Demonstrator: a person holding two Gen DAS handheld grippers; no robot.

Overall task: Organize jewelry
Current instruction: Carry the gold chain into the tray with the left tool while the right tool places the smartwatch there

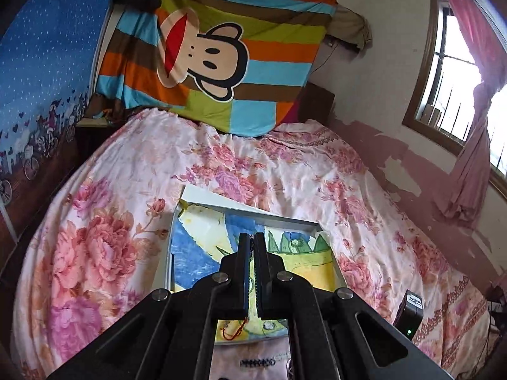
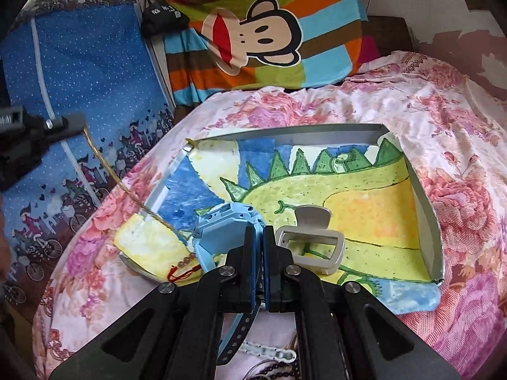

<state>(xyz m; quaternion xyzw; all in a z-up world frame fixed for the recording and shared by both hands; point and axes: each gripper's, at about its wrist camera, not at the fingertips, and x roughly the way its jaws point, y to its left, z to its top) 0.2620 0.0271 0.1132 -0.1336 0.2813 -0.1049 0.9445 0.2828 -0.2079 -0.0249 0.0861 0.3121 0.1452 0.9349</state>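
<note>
Dangling from the left hand-held gripper (image 2: 83, 123), a thin gold chain (image 2: 107, 171) runs down toward the near left corner of the shallow white tray (image 2: 424, 202) on the bed (image 2: 459, 133); its fingers (image 1: 244, 272) are pressed narrow on the chain. A red cord bracelet (image 2: 180, 270) lies on the painted paper lining (image 2: 364, 209) at the tray's near left. Just right of it, the light blue watch (image 2: 221, 224) sits tilted, its strap pinched between the nearly closed jaws of the right hand-held gripper (image 2: 259, 253). A beige hair claw (image 2: 312, 242) rests beside the watch on the right. Near the tray's front edge, a pale chain (image 2: 269, 351) lies on the floral bedspread.
</note>
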